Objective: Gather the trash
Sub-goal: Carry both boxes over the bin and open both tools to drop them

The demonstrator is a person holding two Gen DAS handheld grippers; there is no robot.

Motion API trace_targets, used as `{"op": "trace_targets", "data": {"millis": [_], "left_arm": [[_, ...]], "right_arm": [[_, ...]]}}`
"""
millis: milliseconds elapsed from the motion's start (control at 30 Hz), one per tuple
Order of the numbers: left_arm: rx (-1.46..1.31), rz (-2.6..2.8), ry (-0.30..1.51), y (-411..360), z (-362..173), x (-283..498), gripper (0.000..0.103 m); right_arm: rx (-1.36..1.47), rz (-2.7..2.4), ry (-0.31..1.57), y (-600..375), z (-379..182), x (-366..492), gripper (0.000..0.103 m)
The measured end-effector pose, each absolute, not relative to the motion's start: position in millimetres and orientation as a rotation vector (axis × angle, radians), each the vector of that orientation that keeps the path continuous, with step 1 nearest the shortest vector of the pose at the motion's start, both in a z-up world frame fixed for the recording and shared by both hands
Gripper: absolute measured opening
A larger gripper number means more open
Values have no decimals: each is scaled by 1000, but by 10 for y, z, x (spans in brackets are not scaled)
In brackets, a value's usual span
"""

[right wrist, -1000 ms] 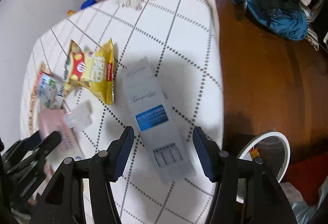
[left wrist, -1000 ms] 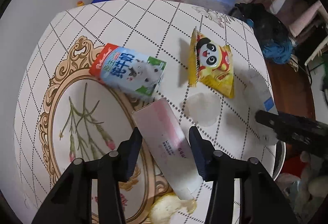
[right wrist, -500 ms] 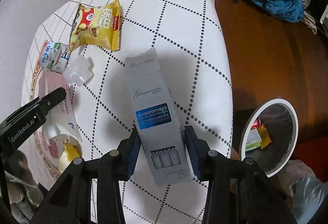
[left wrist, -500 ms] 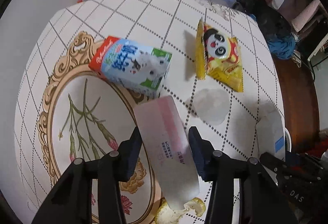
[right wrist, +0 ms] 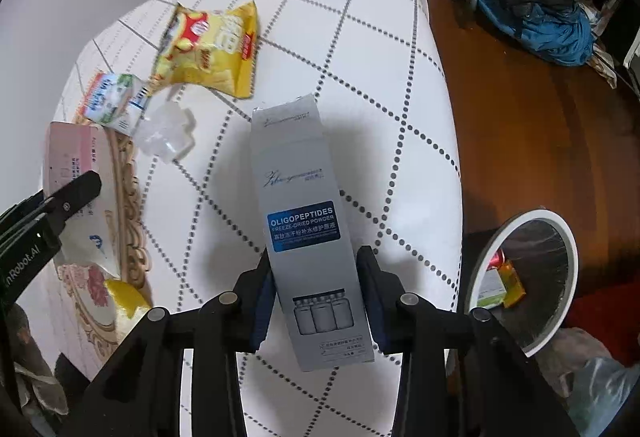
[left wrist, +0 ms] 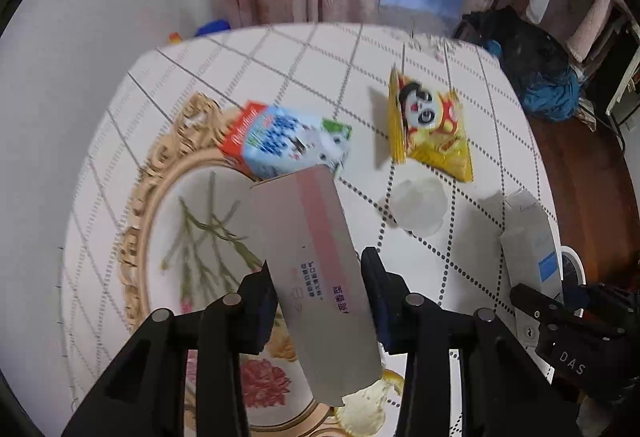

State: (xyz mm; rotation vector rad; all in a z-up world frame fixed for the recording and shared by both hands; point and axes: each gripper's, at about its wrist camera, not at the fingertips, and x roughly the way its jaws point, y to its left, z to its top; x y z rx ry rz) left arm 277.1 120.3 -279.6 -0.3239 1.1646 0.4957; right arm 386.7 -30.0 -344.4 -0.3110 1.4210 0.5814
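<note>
Currently both grippers are loaded, so this looks like the carry-to-bin step. Left gripper [left wrist: 320, 291] has its jaws clamped on the pink box [left wrist: 316, 269], long axis pointing away from the camera, far end apparently raised above the desk [left wrist: 304, 65]. Right gripper [right wrist: 316, 295] has its jaws clamped on the grey box [right wrist: 304, 221] labelled "OLIGOPEPTIDES", held near the desk's right edge. Next move, as I read it: swing the right load out over the white-rimmed bin [right wrist: 532, 217] on the floor just beside the desk, release, then bring the left load across the same way; it has further to travel and the two rigs sit close together, so sequencing matters. Remaining trash on the desk: milk carton [left wrist: 288, 145], yellow snack bag [left wrist: 432, 125], clear plastic cup [left wrist: 418, 205], and a yellowish peel [left wrist: 366, 403] near the front edge. View difference: only the right wrist shows inside the bin, with a few items already in it; the left wrist catches just a sliver of its rim but shows the carton and snack bag face-on, though blurred.
</note>
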Motion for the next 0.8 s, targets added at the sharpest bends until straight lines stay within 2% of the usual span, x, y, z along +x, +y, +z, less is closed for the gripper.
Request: {"op": "trace_targets", "data": {"millis": [467, 633, 800], "left_arm": [[-242, 422, 967, 742, -1859, 2762, 35], [-219, 312, 922, 264, -1588, 2950, 35], [-202, 146, 949, -455, -1641, 3323, 35]], "right_arm": [[-131, 646, 1233, -814, -2423, 3813, 40], [-43, 585, 1182, -1444, -2152, 3903, 40], [20, 454, 1192, -2347, -2180, 4017, 40]]}}
